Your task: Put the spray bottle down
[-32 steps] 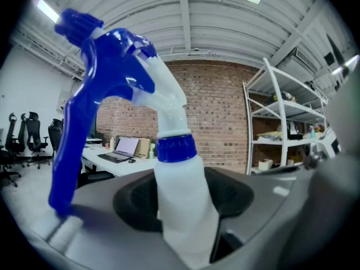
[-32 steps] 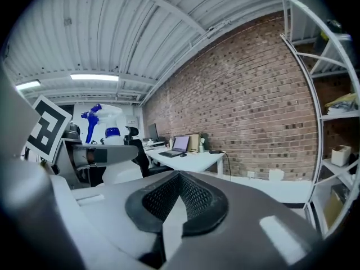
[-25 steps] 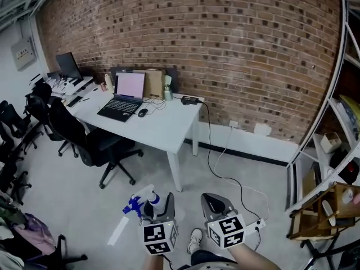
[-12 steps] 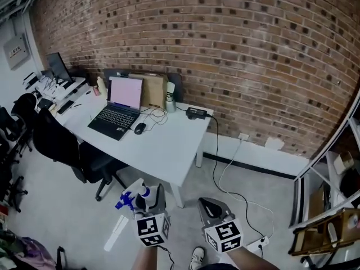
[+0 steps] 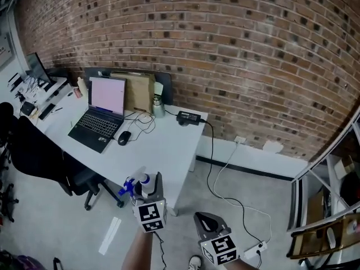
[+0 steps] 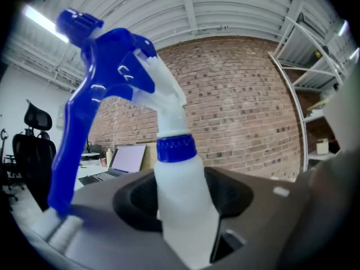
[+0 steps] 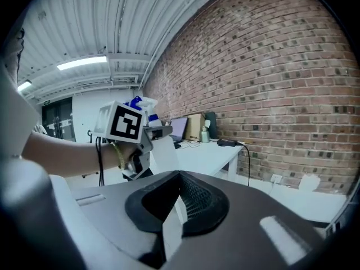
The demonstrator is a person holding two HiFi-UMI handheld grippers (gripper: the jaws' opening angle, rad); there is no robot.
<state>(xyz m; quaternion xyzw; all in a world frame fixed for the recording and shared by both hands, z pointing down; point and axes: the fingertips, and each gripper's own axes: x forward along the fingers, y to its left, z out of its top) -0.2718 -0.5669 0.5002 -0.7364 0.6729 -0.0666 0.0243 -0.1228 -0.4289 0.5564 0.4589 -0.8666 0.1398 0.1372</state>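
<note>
A white spray bottle (image 5: 138, 183) with a blue trigger head stands upright in my left gripper (image 5: 152, 187), whose jaws are shut on its body. In the head view it hangs over the near corner of the white desk (image 5: 169, 145). The left gripper view shows the bottle (image 6: 174, 179) close up between the jaws of the left gripper (image 6: 185, 207), its blue trigger pointing left. My right gripper (image 5: 203, 219) is lower and to the right, above the floor, shut and holding nothing. In the right gripper view the right gripper (image 7: 179, 179) points at the left gripper's marker cube (image 7: 126, 122) and the bottle top (image 7: 138, 102).
On the desk sit an open laptop (image 5: 101, 108), a mouse (image 5: 124, 138), a cardboard piece and a power adapter (image 5: 188, 117). A black office chair (image 5: 39, 156) stands to the left. A cable runs down to a power strip (image 5: 260, 246). A metal shelf (image 5: 332, 207) is at the right.
Both grippers have travelled toward the desk. The left one, still holding the bottle, now sits over the desk's near corner. The right one has dropped lower in the view.
</note>
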